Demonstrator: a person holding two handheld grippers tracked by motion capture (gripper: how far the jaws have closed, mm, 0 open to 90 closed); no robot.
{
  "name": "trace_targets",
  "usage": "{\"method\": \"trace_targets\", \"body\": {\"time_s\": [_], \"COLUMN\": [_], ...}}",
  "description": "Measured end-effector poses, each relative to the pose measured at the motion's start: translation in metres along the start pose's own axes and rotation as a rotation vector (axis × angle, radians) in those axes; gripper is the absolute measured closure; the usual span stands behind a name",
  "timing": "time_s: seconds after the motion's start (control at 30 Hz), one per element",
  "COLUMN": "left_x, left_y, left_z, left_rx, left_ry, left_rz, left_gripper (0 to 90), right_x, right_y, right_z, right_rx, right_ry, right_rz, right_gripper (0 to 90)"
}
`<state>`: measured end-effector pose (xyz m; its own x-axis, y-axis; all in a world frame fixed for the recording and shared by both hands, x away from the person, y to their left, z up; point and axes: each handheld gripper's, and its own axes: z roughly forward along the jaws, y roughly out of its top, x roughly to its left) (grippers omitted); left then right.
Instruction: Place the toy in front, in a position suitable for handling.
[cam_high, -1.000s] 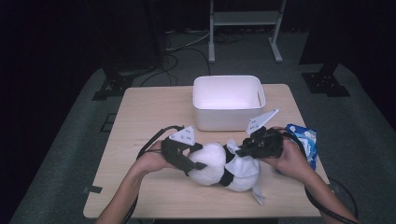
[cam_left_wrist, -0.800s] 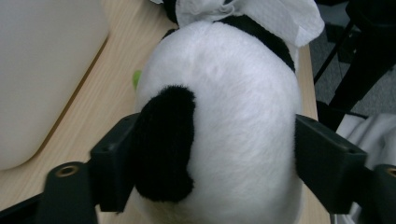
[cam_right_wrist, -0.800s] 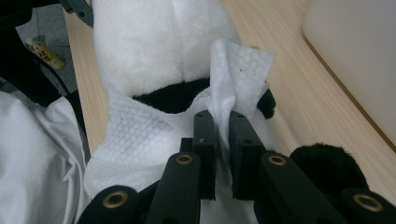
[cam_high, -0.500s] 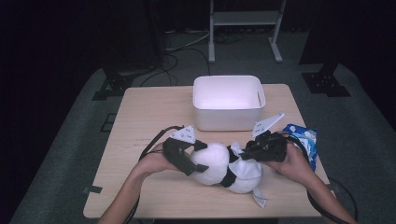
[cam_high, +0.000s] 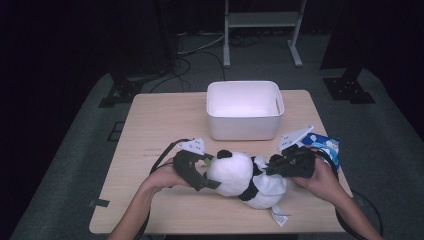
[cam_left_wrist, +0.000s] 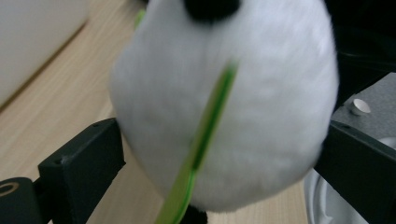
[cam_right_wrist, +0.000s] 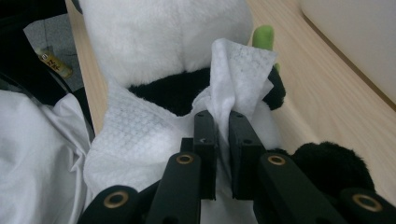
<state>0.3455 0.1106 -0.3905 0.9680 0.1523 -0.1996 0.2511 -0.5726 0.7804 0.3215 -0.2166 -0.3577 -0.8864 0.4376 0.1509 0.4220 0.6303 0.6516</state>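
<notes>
A black-and-white panda plush lies on the wooden table near its front edge. My left gripper is at the panda's white head; its jaws have just been opening and now stand wide, one on each side of the head, no longer squeezing it. A green strip runs down the head. My right gripper is shut on a fold of a white embossed wipe that lies against the panda's body; the pinching jaws show in the right gripper view.
A white rectangular bin stands behind the panda at mid-table. A blue packet lies by the right hand near the table's right edge. The table's left half is bare wood. A dark floor with cables surrounds the table.
The left gripper's jaws have spread apart around the panda's head. Both hands have sunk a little toward the table. The right gripper still pinches the wipe.
</notes>
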Motion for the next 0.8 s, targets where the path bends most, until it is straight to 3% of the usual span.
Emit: {"method": "trace_targets", "body": {"time_s": [0.1,0.2,0.27,0.37,0.53,0.67,0.8], "left_x": [0.000,0.000,-0.003,-0.007,-0.020,-0.026,-0.031], "left_y": [0.000,0.003,0.006,0.012,0.025,0.031,0.036], "left_z": [0.004,0.000,-0.003,-0.009,-0.014,-0.026,-0.039], "left_rx": [-0.028,-0.052,-0.065,-0.061,-0.036,-0.023,0.005], "left_ry": [-0.029,-0.011,0.002,0.028,0.056,0.100,0.135], "left_rz": [0.006,0.009,0.027,0.057,0.120,0.134,0.146], "left_gripper": [8.3,20.9,24.4,27.1,29.2,29.7,30.0], "right_x": [-0.002,-0.001,-0.001,0.001,0.009,0.013,0.016], "right_y": [-0.005,-0.006,-0.003,0.003,0.018,0.029,0.041], "right_z": [-0.002,-0.005,-0.009,-0.014,-0.015,-0.014,-0.019], "right_rx": [-0.006,-0.017,-0.034,-0.046,-0.083,-0.079,-0.118], "right_ry": [0.004,-0.005,-0.011,-0.021,0.007,-0.003,0.019], "right_rz": [0.015,0.018,0.015,0.007,-0.017,-0.043,-0.051], "right_gripper": [82.8,82.8,83.0,83.4,83.6,83.7,83.8]}}
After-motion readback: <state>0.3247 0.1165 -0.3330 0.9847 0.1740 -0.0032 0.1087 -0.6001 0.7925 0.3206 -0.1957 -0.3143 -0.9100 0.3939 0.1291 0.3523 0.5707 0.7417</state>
